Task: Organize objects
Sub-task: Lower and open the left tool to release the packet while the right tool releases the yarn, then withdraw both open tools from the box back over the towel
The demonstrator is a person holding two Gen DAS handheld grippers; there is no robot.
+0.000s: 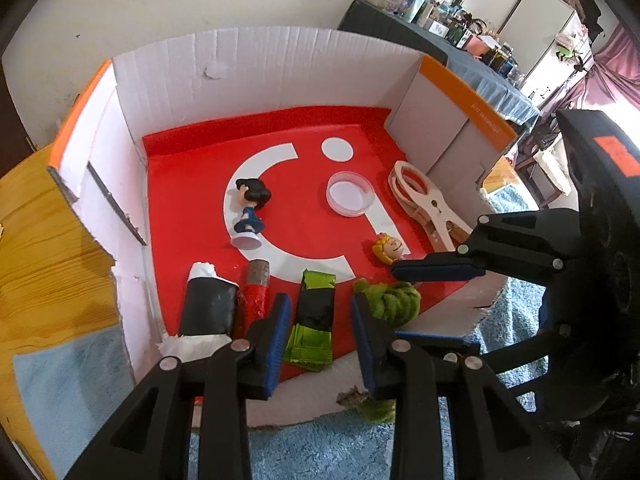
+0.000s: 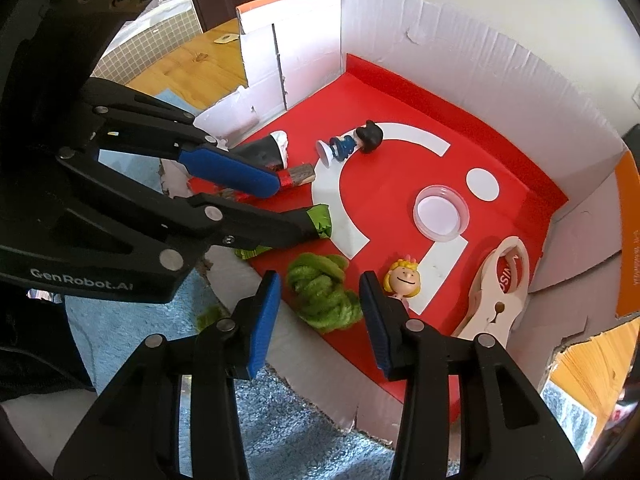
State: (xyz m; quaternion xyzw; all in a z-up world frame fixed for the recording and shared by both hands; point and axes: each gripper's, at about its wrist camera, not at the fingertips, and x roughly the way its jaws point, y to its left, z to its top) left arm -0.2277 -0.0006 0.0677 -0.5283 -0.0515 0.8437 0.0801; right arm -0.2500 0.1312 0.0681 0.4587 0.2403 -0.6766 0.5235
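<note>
A shallow cardboard box [image 1: 256,80] with a red floor holds the objects. My left gripper [image 1: 320,320] is open, its fingers on either side of a green-and-black foil packet [image 1: 314,316], not touching it. My right gripper [image 2: 320,292] is open around a green yarn bundle [image 2: 324,292], also seen in the left wrist view [image 1: 390,298]. A dark-haired figurine [image 1: 250,212] lies on its side. A blond figurine [image 2: 402,278] lies by my right finger. A black-wrapped roll [image 1: 208,308] and a red-wrapped stick [image 1: 254,292] lie at the front left.
A clear round lid [image 1: 351,199] and a white plastic clip [image 1: 424,208] lie at the right of the box. Blue carpet [image 1: 320,448] is in front, a wooden floor [image 1: 44,240] at the left. Box walls surround three sides.
</note>
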